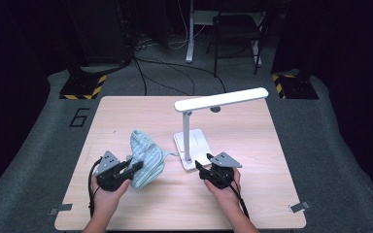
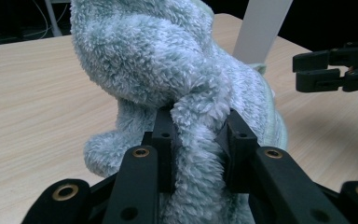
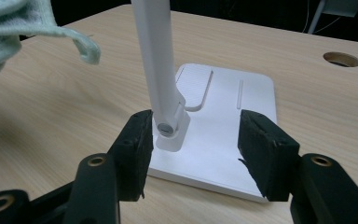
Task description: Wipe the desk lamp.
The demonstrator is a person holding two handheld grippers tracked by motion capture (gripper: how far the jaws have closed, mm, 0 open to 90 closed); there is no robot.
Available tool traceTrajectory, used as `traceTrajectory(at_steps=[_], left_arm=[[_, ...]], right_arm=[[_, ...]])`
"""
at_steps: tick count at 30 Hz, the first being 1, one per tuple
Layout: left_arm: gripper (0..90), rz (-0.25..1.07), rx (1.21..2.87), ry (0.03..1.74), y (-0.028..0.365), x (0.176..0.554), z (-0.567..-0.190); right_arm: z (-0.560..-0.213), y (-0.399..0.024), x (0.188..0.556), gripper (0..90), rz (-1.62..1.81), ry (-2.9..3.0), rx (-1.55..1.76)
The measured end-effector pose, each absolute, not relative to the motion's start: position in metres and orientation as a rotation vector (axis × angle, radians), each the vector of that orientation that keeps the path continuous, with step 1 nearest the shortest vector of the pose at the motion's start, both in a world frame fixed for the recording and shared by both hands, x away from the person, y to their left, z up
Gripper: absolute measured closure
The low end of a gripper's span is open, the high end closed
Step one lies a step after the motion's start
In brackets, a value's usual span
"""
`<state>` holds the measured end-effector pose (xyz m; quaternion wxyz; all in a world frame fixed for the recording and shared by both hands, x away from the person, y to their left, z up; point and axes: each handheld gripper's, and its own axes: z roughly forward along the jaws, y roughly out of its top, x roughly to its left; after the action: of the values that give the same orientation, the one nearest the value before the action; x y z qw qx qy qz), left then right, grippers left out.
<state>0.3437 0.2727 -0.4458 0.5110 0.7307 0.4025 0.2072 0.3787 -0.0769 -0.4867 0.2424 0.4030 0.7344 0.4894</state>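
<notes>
Our left gripper (image 2: 198,140) clamps its jaws on the fluffy green towel (image 1: 145,158) near the table's (image 1: 126,208) front left, holding it raised for wiping, we judge. Our right gripper (image 3: 193,140), jaws apart, straddles the lamp's (image 1: 189,141) base, probably to steady it.

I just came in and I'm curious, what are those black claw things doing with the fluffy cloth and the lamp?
A person holds a gripper in each hand. The left gripper is shut on a fluffy pale green towel, bunched up on the wooden table. The right gripper is open at the base of a white desk lamp, its jaws either side of the stem's hinge, not squeezing it.
</notes>
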Motion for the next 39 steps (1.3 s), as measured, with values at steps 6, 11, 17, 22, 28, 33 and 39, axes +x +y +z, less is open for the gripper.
traceTrajectory(at_steps=[6,11,17,22,28,33,39], left_arm=[[70.8,0.514,1.740,0.975,0.276,0.344,-0.444],[70.8,0.513,1.735,0.974,0.277,0.343,-0.442],[70.8,0.518,1.720,0.972,0.281,0.342,-0.438],[70.8,0.522,1.701,0.979,0.287,0.342,-0.436],[70.7,0.525,1.692,0.982,0.290,0.341,-0.435],[70.7,0.529,1.689,0.980,0.290,0.341,-0.435],[70.7,0.535,1.686,0.980,0.289,0.341,-0.434]], right_arm=[[-0.492,-0.062,0.385,48.9,1.324,2.034,1.076],[-0.496,-0.050,0.391,54.3,1.296,2.043,1.070],[-0.498,-0.037,0.401,58.9,1.265,2.058,1.050],[-0.504,-0.027,0.409,60.8,1.213,2.059,1.060],[-0.506,-0.022,0.415,66.5,1.190,2.058,1.065],[-0.508,-0.020,0.416,70.2,1.197,2.053,1.089],[-0.506,-0.018,0.412,73.7,1.154,2.039,1.050]])
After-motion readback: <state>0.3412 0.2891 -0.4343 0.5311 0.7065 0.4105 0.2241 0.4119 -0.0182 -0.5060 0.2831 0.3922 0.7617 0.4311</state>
